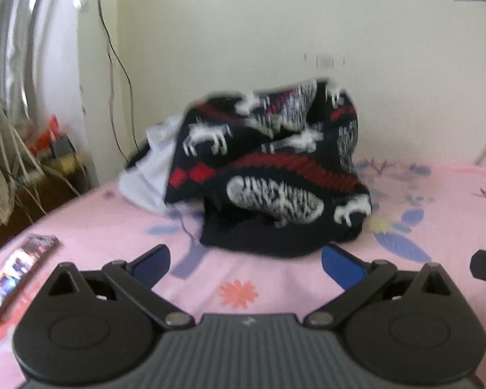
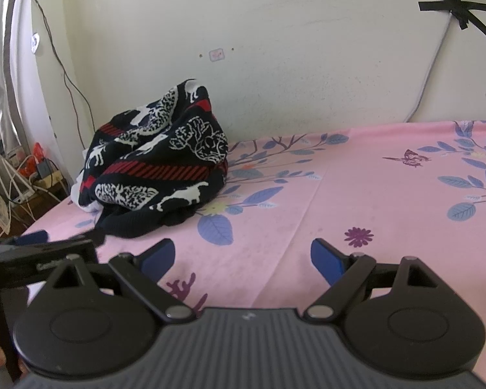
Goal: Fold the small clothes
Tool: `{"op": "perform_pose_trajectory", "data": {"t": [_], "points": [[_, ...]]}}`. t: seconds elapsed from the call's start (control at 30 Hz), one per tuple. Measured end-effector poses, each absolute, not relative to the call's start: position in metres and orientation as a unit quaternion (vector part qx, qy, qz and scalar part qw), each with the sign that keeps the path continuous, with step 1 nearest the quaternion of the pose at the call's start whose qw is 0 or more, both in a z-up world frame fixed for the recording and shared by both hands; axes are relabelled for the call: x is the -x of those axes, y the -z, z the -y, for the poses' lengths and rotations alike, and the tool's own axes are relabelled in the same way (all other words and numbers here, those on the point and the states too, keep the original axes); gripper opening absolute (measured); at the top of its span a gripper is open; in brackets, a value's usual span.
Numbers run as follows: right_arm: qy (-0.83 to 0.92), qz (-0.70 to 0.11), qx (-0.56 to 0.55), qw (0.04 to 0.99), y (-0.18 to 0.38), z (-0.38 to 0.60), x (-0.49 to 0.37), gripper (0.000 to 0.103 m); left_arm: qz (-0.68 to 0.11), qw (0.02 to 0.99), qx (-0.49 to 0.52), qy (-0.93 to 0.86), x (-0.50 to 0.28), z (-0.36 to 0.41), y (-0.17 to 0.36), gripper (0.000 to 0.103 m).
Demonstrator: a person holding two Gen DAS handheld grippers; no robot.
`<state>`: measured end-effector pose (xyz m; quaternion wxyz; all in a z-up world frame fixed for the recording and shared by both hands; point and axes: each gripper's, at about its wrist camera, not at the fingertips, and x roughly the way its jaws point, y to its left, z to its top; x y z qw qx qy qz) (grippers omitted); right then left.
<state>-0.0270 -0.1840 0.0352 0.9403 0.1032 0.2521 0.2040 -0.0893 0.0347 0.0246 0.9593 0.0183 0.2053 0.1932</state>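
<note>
Left gripper (image 1: 246, 262): two blue-padded fingers spread wide, nothing between them, poised low over the sheet and aimed straight at the clothes heap.
Right gripper (image 2: 243, 259): two blue-padded fingers, also set wide apart and holding nothing, hovering over bare sheet; the heap sits well off to its left.
Gripper count: two, and in the right wrist view the dark body of the left one pokes in at the lower left edge.
Sweater (image 1: 275, 168): one dark navy knit with white deer, white tree shapes and red stripes, crumpled in a tall mound, unfolded, near the wall at the bed's left end; its dark hem is just beyond the left fingertips.
White garment (image 1: 152, 175): one pale piece tucked under and behind the sweater's left side, touching it; only part shows.
Clothes count: two that I can tell, in one heap.
Bedsheet (image 2: 356, 194): one pink sheet printed with blue leaves and flowers, the heap resting on it.
Phone (image 1: 19, 272): one, screen lit, lying flat on the sheet left of the left gripper; the view is blurred.
Wall (image 2: 275, 48): cream, with one black tape cross (image 2: 460, 6) at upper right.
Cables (image 2: 32, 178): a tangle on the floor left of the bed, too cluttered to count.
</note>
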Motion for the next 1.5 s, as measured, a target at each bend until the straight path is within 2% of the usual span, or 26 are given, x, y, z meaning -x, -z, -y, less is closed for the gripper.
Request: {"op": "perform_pose_trajectory", "data": {"t": [0.13, 0.4, 0.77, 0.97, 1.5], "points": [[-0.202, -0.252, -0.106, 0.94, -0.035, 0.184, 0.027, 0.079, -0.157, 0.965, -0.064, -0.198, 0.1, -0.018, -0.027, 0.103], [-0.204, -0.25, -0.109, 0.94, -0.035, 0.187, 0.027, 0.08, -0.166, 0.967, -0.053, -0.184, 0.1, -0.021, -0.027, 0.103], [-0.204, -0.25, -0.11, 0.94, -0.035, 0.187, 0.027, 0.08, -0.317, 0.936, 0.055, -0.143, 0.063, -0.062, -0.013, 0.103], [-0.205, -0.25, -0.11, 0.94, -0.035, 0.187, 0.027, 0.08, -0.32, 0.93, 0.109, -0.147, 0.066, -0.08, -0.01, 0.103], [-0.205, -0.25, -0.11, 0.94, -0.035, 0.187, 0.028, 0.08, -0.32, 0.932, 0.075, -0.153, 0.062, -0.072, -0.013, 0.103]]}}
